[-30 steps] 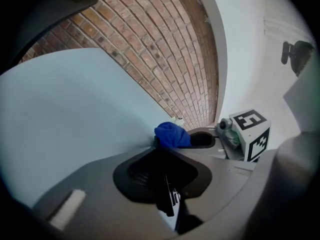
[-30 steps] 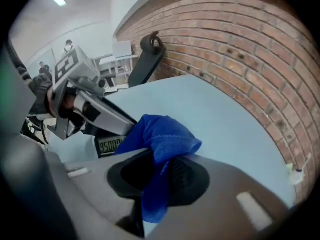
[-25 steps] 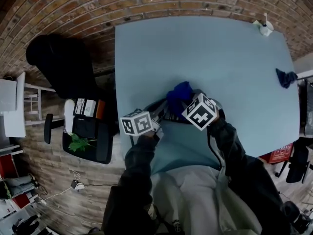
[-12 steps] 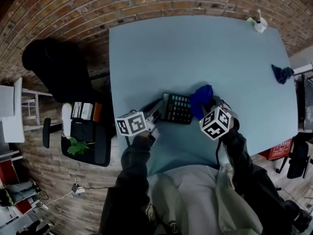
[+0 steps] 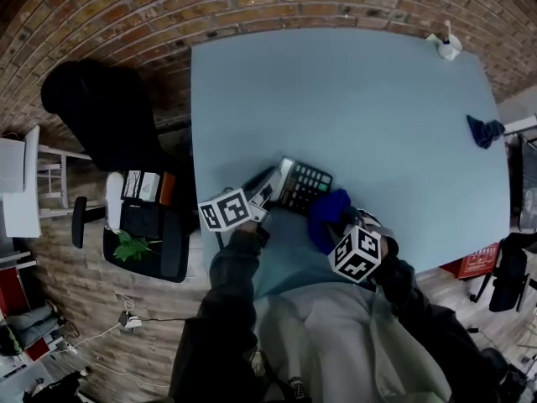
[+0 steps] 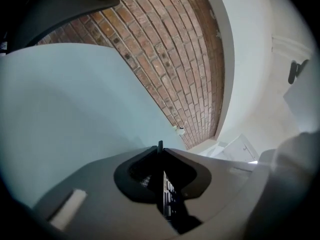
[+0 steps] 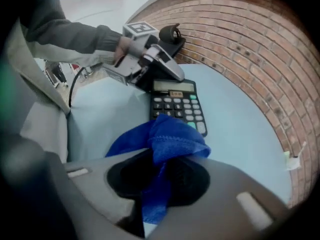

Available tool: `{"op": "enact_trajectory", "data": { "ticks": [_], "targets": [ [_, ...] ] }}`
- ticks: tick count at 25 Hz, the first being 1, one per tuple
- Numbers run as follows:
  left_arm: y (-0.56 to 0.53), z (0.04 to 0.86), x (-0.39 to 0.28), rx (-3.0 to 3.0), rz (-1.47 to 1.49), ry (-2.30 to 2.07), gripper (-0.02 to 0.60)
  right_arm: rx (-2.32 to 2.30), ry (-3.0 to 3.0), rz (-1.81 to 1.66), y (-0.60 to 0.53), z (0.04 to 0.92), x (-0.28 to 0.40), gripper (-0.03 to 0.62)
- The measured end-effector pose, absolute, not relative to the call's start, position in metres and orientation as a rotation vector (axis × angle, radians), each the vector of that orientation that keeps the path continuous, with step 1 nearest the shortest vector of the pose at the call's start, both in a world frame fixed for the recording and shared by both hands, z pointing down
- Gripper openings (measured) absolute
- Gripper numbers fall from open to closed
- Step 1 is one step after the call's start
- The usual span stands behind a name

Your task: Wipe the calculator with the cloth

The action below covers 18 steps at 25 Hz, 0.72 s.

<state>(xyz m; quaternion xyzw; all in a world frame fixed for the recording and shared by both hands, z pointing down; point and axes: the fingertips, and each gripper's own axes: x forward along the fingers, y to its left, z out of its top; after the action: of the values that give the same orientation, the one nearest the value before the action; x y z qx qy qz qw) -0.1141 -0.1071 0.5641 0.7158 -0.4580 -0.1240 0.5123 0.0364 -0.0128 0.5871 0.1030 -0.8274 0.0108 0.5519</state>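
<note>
The left gripper (image 5: 265,194) had held its place at the near left of the worktop (image 5: 377,99). It was closed on the display end of the calculator (image 5: 305,186), whose thin edge showed upright between its jaws in the left gripper view. The calculator itself now sat turned a little on the slant, where half a second before it had lain squarer to the worktop's edge.

The bigger change was to the right of it. A second before, the blue cloth (image 5: 327,218) had been bunched over the display end, close against the left gripper. Half a second before, it had reached the key end. Now it had been drawn off toward the person and sat at the calculator's near right corner. That read as one full stroke across the face being finished, with the keys uncovered again. Whether another pass was needed could not be judged from the surface.

The right gripper (image 5: 344,233) was clamped on a gathered strip of the cloth, the rest spilling out ahead of its jaws. The calculator lay just ahead of that gripper. In the right gripper view the cloth's fold overlapped the nearest keys, though contact could not be told.
</note>
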Motion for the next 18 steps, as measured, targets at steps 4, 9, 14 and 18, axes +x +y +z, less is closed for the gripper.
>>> {"op": "enact_trajectory", "data": {
  "ticks": [4,9,14,18],
  "targets": [
    [-0.108,0.564,-0.107,1.741,-0.269,-1.091,0.038,0.208,-1.992,-0.185,-0.007,0.574,-0.012,0.08],
    [-0.108,0.566,-0.1,1.729,-0.278,-1.063,0.038,0.193,-1.886,-0.58,-0.022,0.579,-0.058,0.08],
    [-0.108,0.566,-0.103,1.73,-0.279,-1.053,0.038,0.244,-1.965,-0.397,-0.02,0.582,-0.021,0.08],
    [-0.105,0.562,-0.104,1.75,-0.282,-1.071,0.038,0.321,-1.912,-0.176,-0.021,0.594,0.039,0.08]
  ]
}}
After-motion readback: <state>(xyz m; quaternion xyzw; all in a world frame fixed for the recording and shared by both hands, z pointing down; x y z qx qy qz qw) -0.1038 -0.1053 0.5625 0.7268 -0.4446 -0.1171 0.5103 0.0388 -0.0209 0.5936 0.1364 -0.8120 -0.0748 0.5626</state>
